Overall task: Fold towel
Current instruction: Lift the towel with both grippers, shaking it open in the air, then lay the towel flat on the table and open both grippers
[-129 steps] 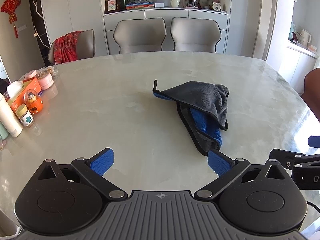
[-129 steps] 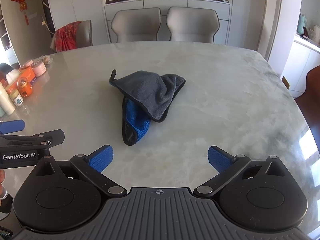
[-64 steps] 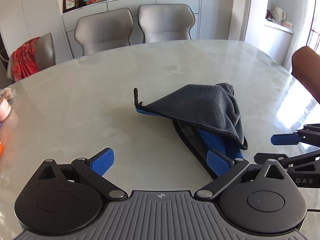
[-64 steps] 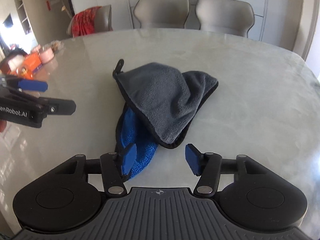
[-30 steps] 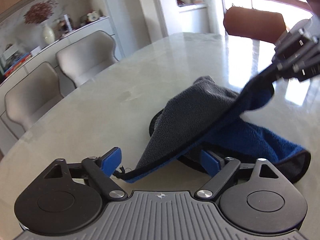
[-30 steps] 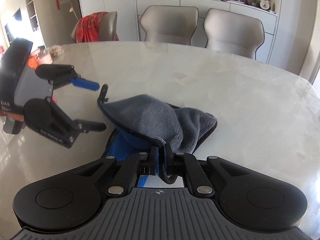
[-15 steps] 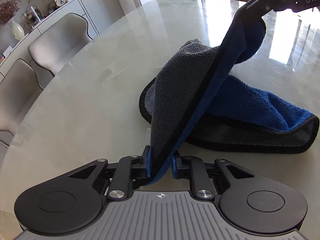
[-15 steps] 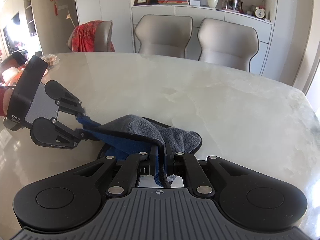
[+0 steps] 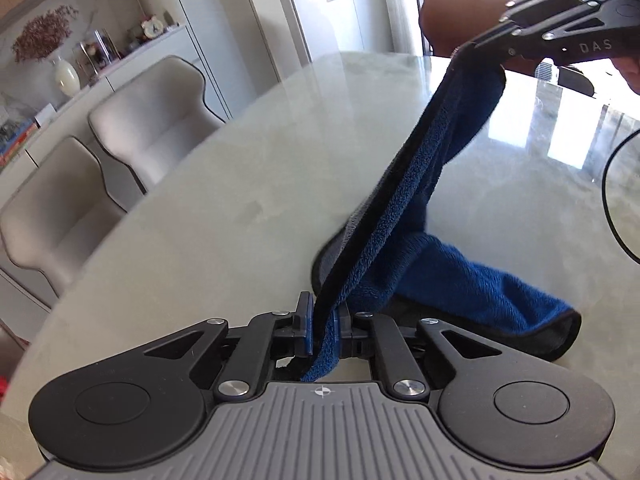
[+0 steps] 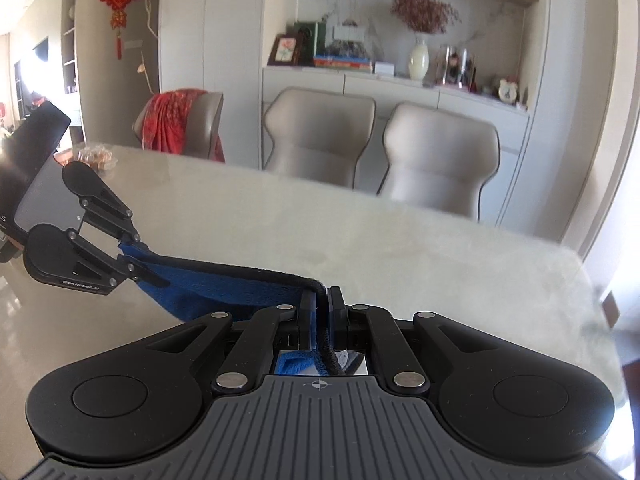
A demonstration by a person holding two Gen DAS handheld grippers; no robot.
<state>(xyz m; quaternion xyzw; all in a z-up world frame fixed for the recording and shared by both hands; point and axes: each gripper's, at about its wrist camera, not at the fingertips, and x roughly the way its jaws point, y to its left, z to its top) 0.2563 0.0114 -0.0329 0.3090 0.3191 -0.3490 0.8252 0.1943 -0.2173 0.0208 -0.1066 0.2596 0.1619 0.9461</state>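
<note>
Your left claw [image 9: 323, 322] is closing on the towel [image 9: 416, 184] edge; your right claw [image 10: 322, 314] is clamped on another. The towel hangs between them, its lower part apparently resting on the bench [image 9: 200, 220].

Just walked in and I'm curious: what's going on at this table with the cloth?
A person is holding a gripper in each hand, working on a blue and grey towel. The left gripper is closing on one edge, the right gripper is shut on another. The hem is stretched between them, while the rest of the towel drags on the marble table.
</note>
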